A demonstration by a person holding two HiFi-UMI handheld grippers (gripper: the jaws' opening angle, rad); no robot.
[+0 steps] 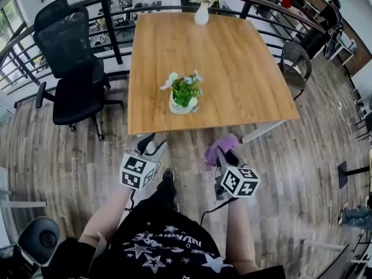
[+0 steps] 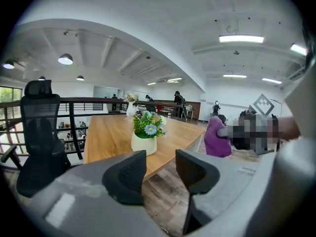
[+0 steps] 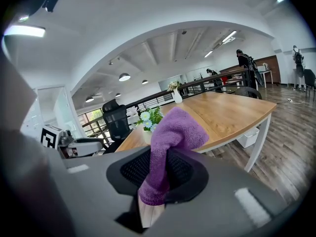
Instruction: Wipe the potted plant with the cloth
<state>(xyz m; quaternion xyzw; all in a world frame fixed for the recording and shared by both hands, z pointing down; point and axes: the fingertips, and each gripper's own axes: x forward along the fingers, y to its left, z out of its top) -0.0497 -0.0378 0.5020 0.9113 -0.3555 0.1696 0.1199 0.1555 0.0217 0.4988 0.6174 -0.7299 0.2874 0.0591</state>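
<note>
The potted plant [image 1: 185, 95], green leaves and pale flowers in a white pot, stands near the front edge of the wooden table [image 1: 244, 51]. Both grippers hang short of that edge, over the floor. My left gripper [image 1: 152, 142] is open, its jaws apart with nothing between them [image 2: 160, 174]; the plant [image 2: 146, 132] shows just beyond them. My right gripper [image 1: 225, 156] is shut on a purple cloth [image 1: 216, 150]. In the right gripper view the cloth [image 3: 170, 142] sticks up from between the jaws, with the plant [image 3: 148, 120] behind it to the left.
A white vase of flowers [image 1: 201, 7] stands at the table's far edge. A black office chair [image 1: 72, 68] is left of the table, a dark round-backed chair [image 1: 294, 63] right of it. A metal railing [image 1: 110, 22] runs behind. The floor is wood plank.
</note>
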